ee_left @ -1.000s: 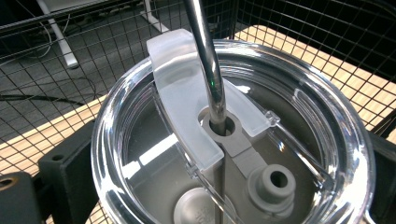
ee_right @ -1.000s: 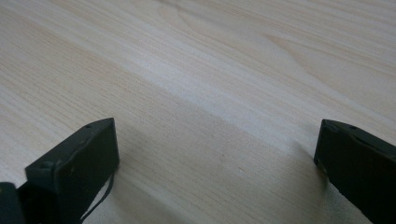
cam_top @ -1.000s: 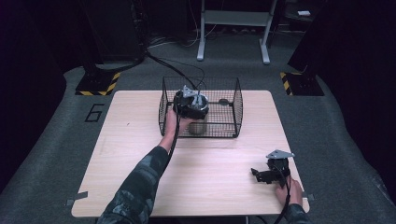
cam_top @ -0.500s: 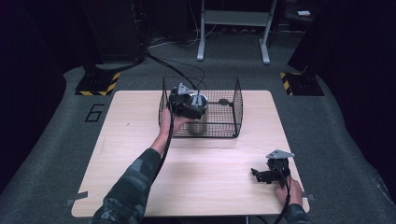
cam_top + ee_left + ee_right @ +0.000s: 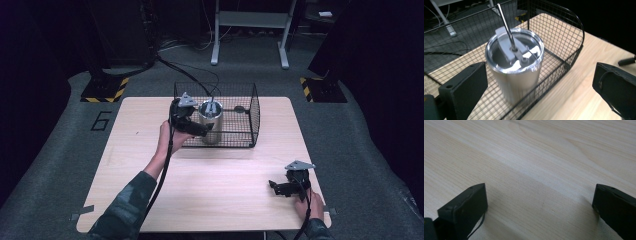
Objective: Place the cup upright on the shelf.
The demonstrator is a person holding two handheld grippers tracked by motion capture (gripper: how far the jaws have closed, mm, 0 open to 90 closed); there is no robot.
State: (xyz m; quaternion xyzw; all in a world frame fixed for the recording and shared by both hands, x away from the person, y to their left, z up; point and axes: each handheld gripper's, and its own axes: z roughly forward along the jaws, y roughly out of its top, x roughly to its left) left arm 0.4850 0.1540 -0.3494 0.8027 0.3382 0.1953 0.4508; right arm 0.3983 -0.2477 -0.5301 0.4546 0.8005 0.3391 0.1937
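Room: dark, grey carpeted floor around the table; a "6" marked on the carpet at left. Two yellow-black hazard-striped bases flank the far side, black stands rising from them. A white metal frame stands at the back, cables trailing across the carpet toward the table.

Table: pale wood grain, rectangular, bare across its near half. Small tape tabs at the near corners.

Wire basket: black mesh, open top, sitting on the far middle of the table. In the left gripper view its curved rim rises beyond the jaws, and its low front edge runs between them.

Tumbler: steel, upright inside the basket, toward its left end. Clear lid with a grey slider; a metal straw sticks up through it, tilted. It stands ahead of the left jaws, nearer the left one, not touching either.

Left gripper: held at the basket's left front corner, jaws spread wide, nothing between them but mesh and table. A cable runs back along the camouflage sleeve.

Right gripper: low over the near right part of the table, well apart from the basket. Jaws wide, only bare wood ahead and between them, with their shadows on the grain.
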